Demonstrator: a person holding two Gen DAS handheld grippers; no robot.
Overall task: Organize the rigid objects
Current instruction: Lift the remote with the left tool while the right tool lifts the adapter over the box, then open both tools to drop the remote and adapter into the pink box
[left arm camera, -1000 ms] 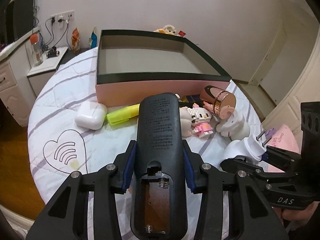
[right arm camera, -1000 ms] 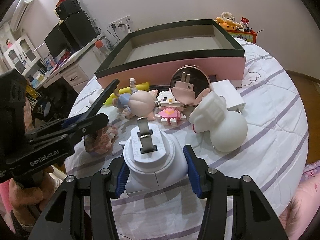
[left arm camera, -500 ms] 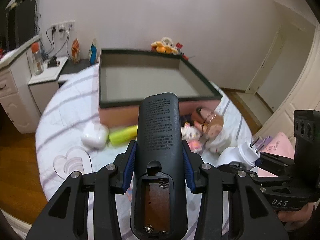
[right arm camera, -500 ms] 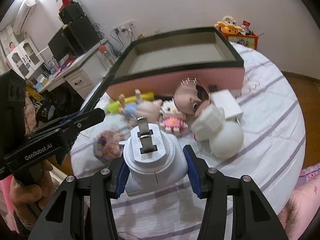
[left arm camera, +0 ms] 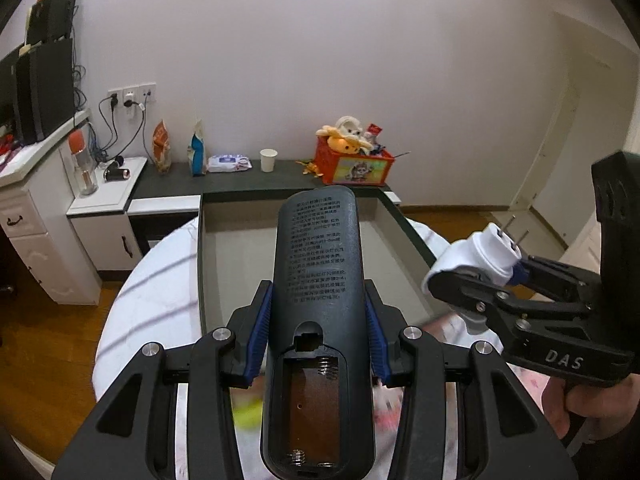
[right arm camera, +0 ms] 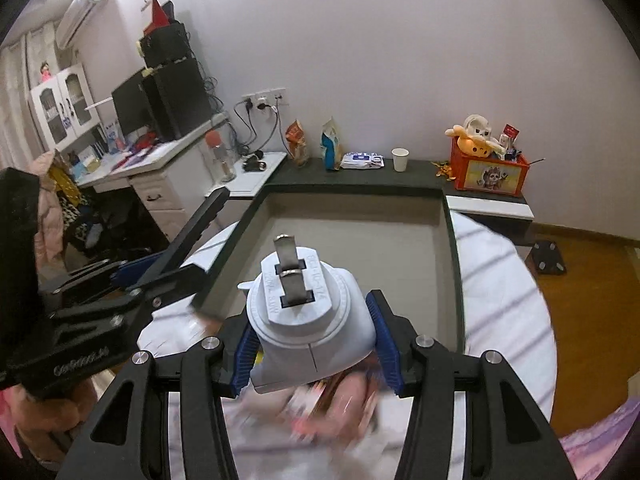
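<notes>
2 items lifted toward the box, none placed yet.

Left gripper pinching a black remote with battery bay open; right gripper pinching a white plug adapter. Both carried above the near edge of the pink box, bare inside as far as visible. Blurred toys left below on the striped cloth, awaiting sorting.

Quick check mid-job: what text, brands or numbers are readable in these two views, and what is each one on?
"DAS": on the right gripper body, left wrist view.
Maker's name on the left gripper body: too blurred to read.
Printed lines on the remote control back: too small to read.
Embossed lettering on the white plug adapter face: not legible.
</notes>
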